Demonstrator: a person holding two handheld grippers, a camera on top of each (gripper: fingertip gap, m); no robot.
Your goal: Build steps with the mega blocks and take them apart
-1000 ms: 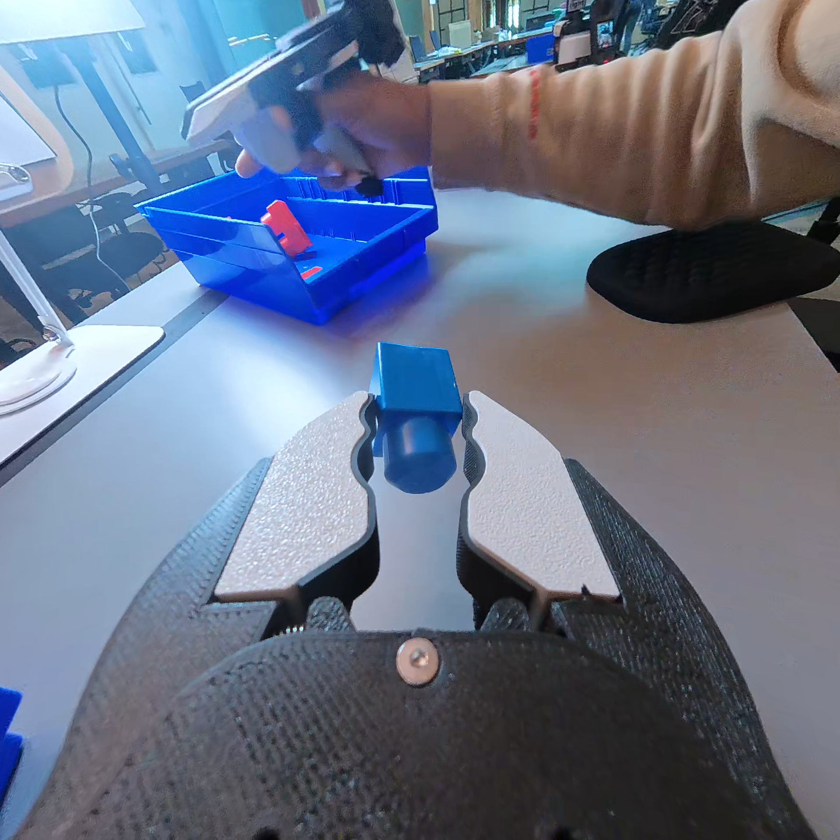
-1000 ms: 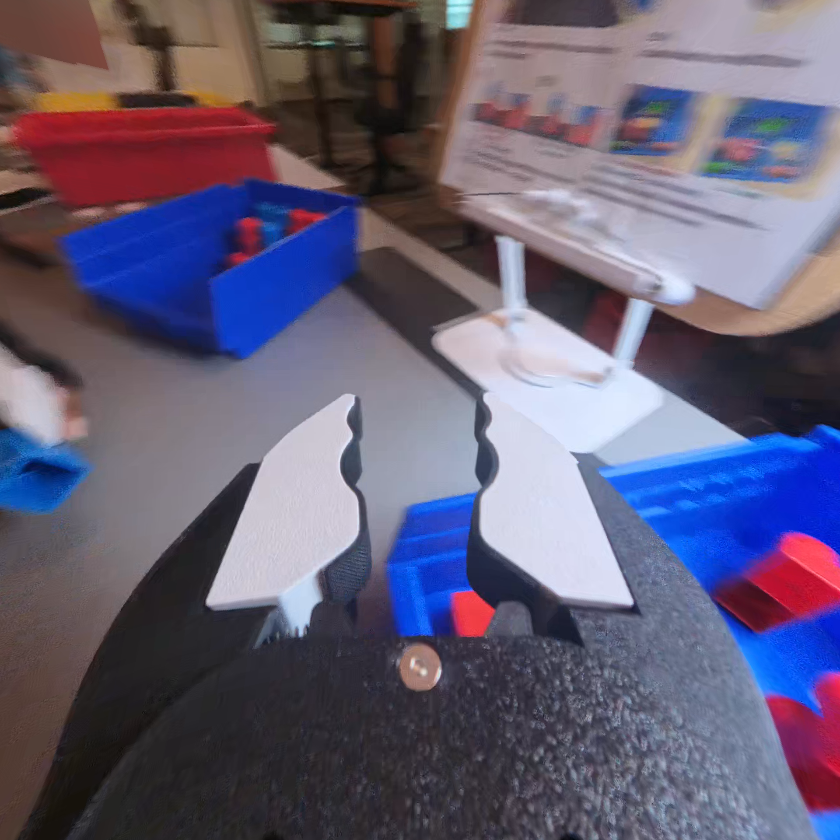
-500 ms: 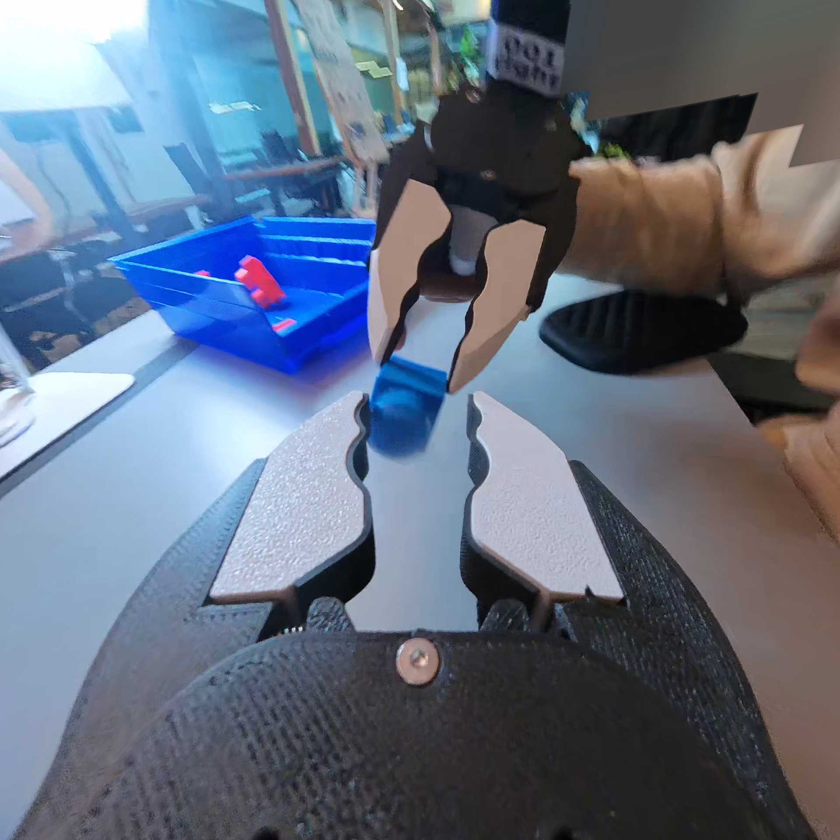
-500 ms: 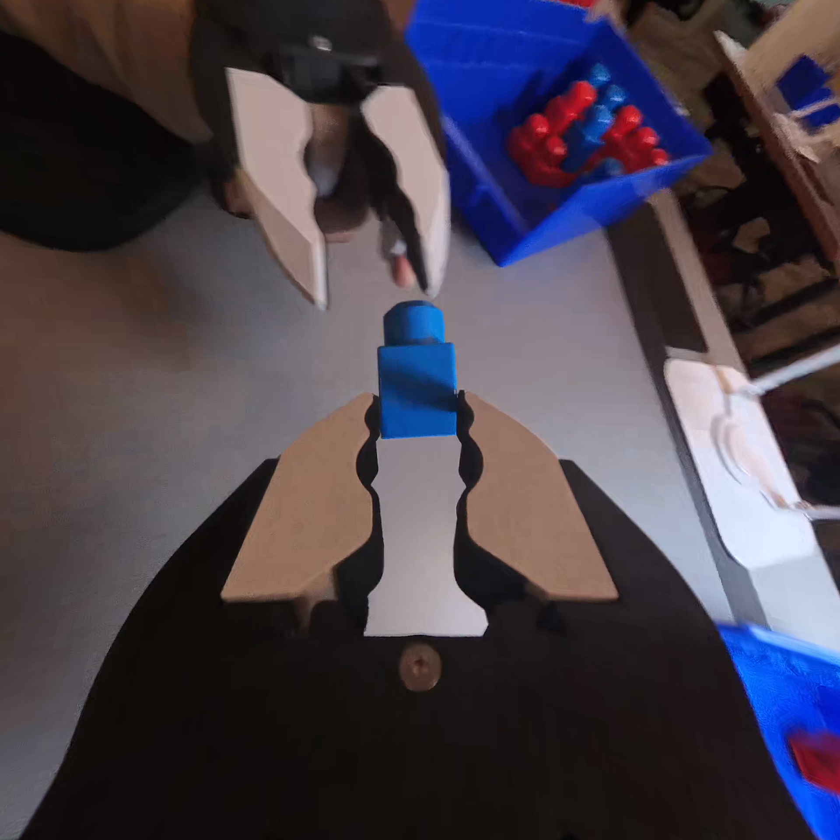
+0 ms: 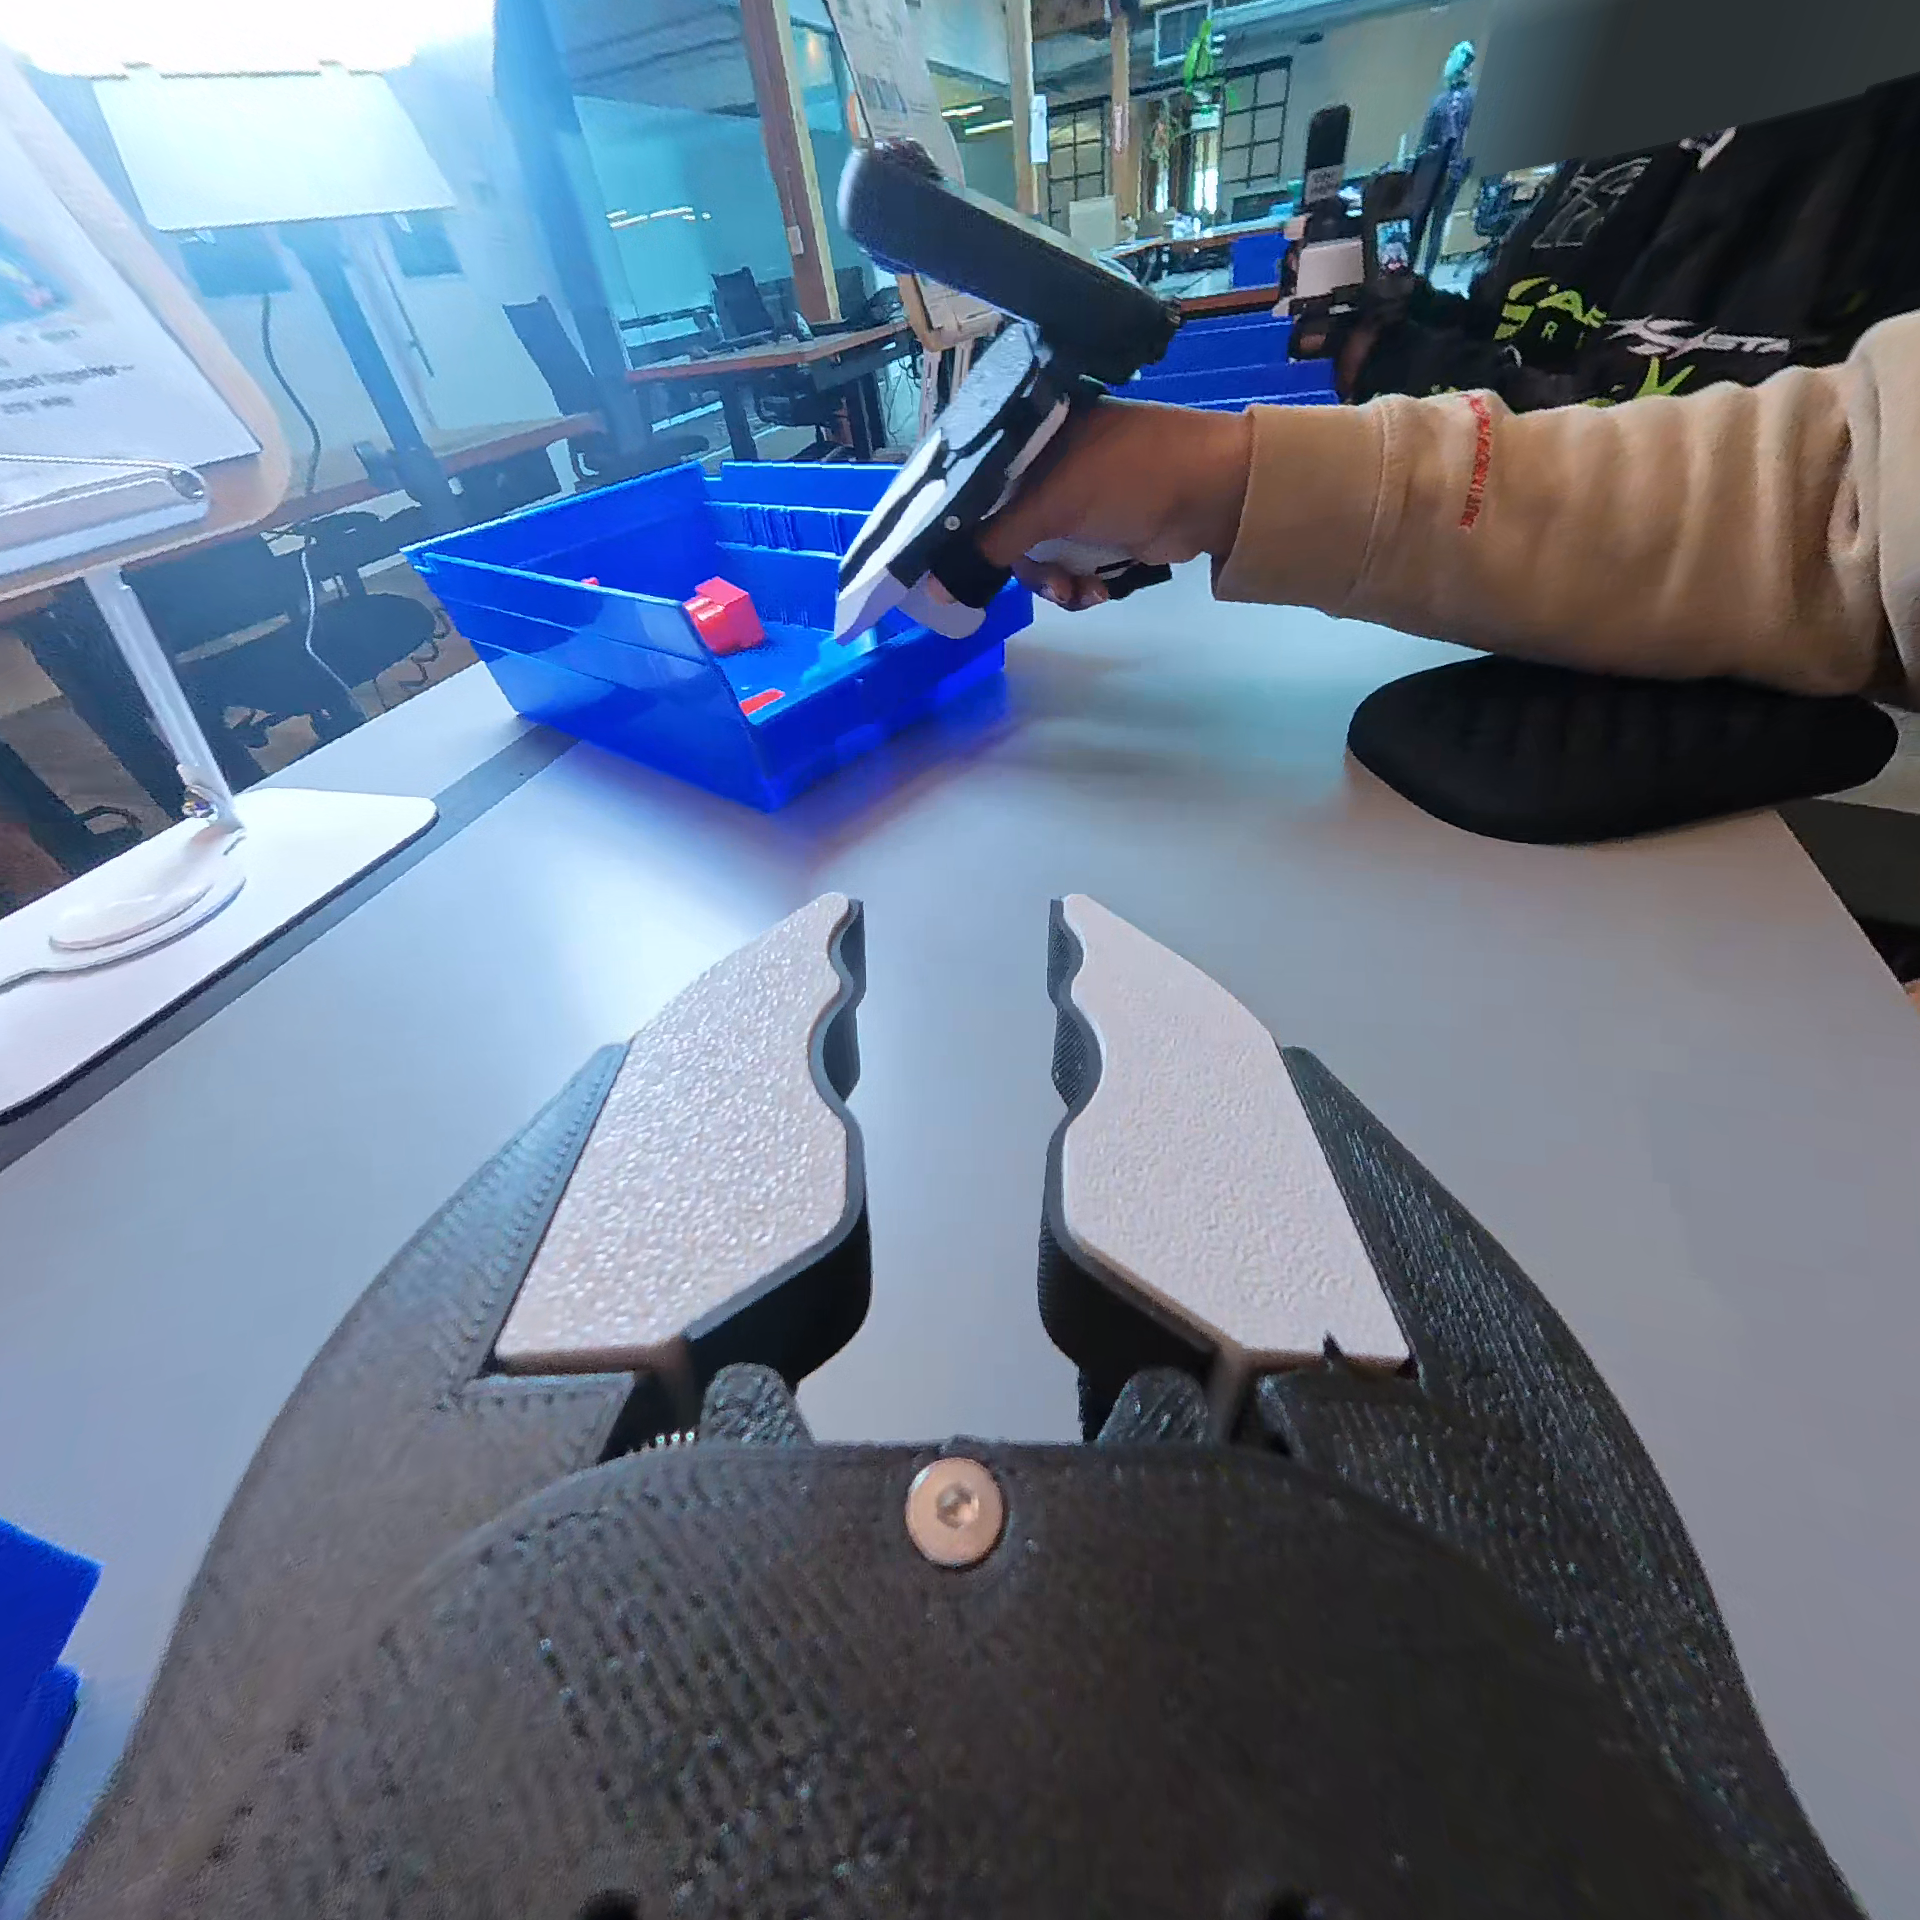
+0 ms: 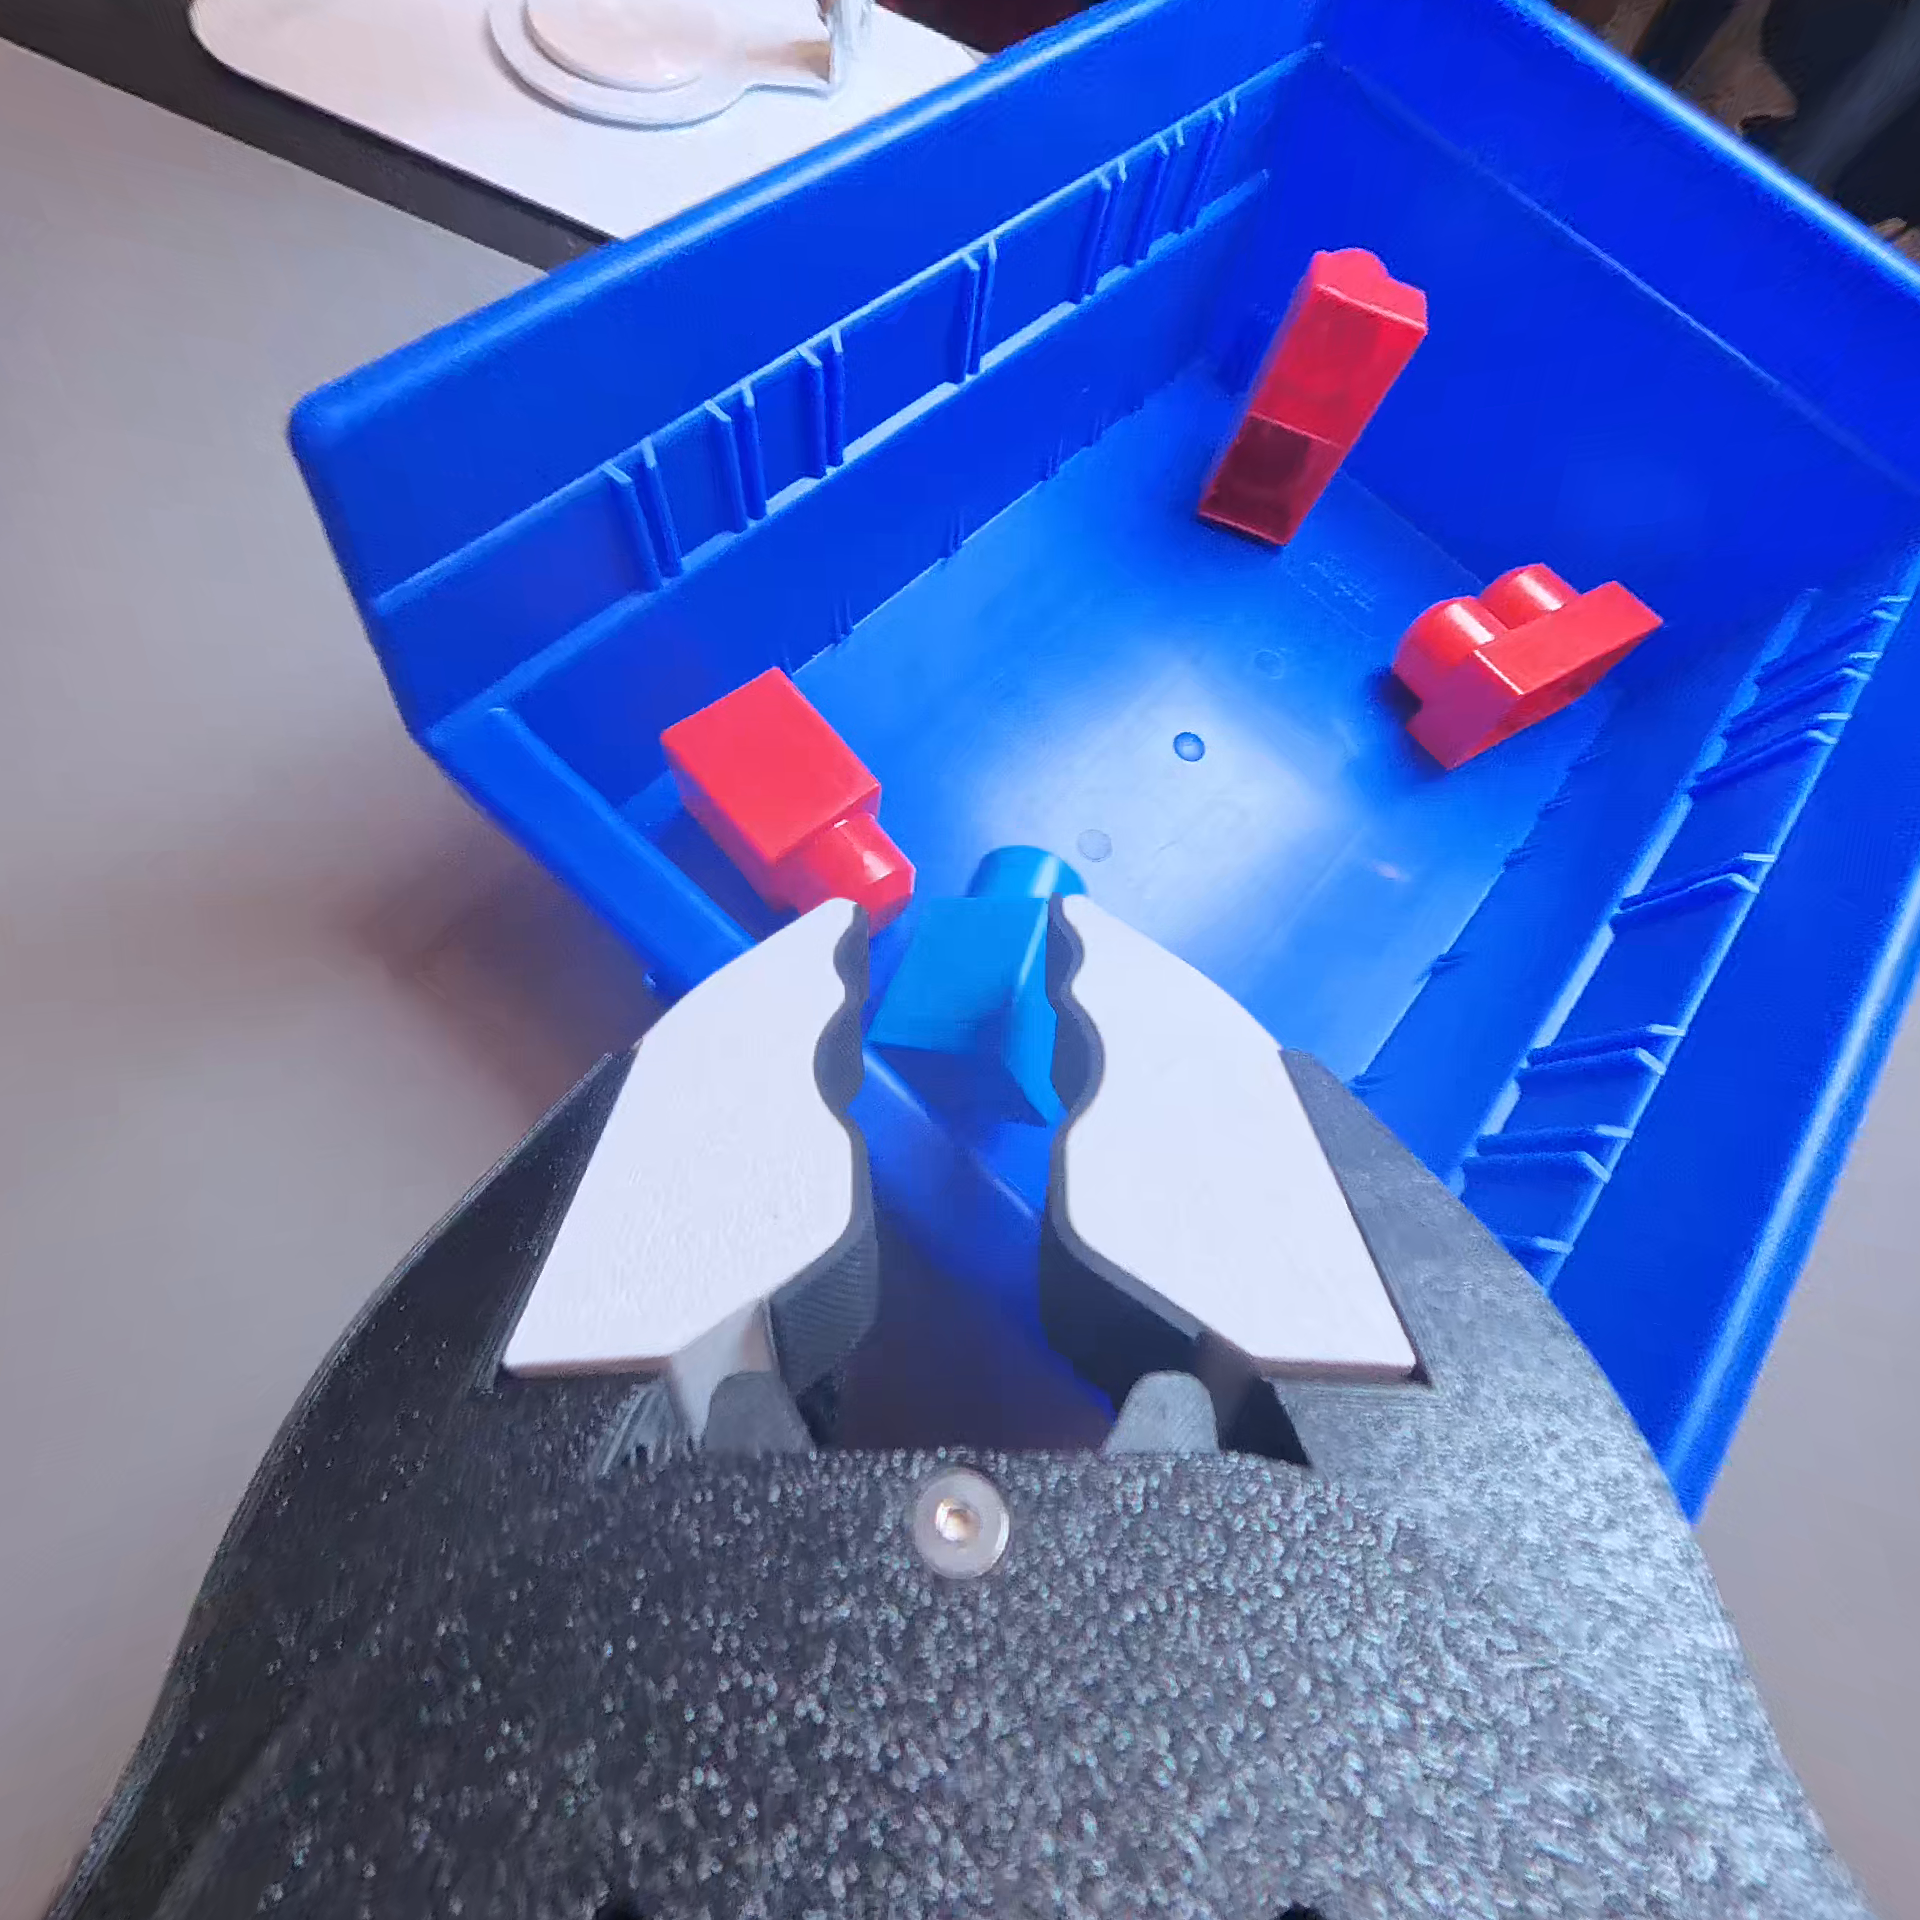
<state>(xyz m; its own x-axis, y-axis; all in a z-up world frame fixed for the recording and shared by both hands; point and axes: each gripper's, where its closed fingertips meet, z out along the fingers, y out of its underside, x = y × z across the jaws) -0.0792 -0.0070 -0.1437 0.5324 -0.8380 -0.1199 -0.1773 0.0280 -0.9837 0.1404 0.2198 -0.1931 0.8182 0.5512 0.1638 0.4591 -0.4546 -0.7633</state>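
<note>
The right gripper (image 6: pixel 954 914) squeezes a blue block (image 6: pixel 961 997) over the blue bin's (image 6: pixel 644 416) near edge. Three red blocks (image 6: pixel 769 774) lie inside. The left gripper (image 5: pixel 954 914) is open, holding nothing.

Left wrist view: low over the grey table (image 5: pixel 1351 1039), facing level across it, blue bin (image 5: pixel 644 665) distant at upper centre. Right wrist view: steeply downward, close above that same bin (image 6: pixel 727 416), filling the frame's upper right.

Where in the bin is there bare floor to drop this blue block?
Bare floor runs down the middle of the blue bin, between the near-left red block and the two-stud red block. The far corner holds an upright red block.
</note>
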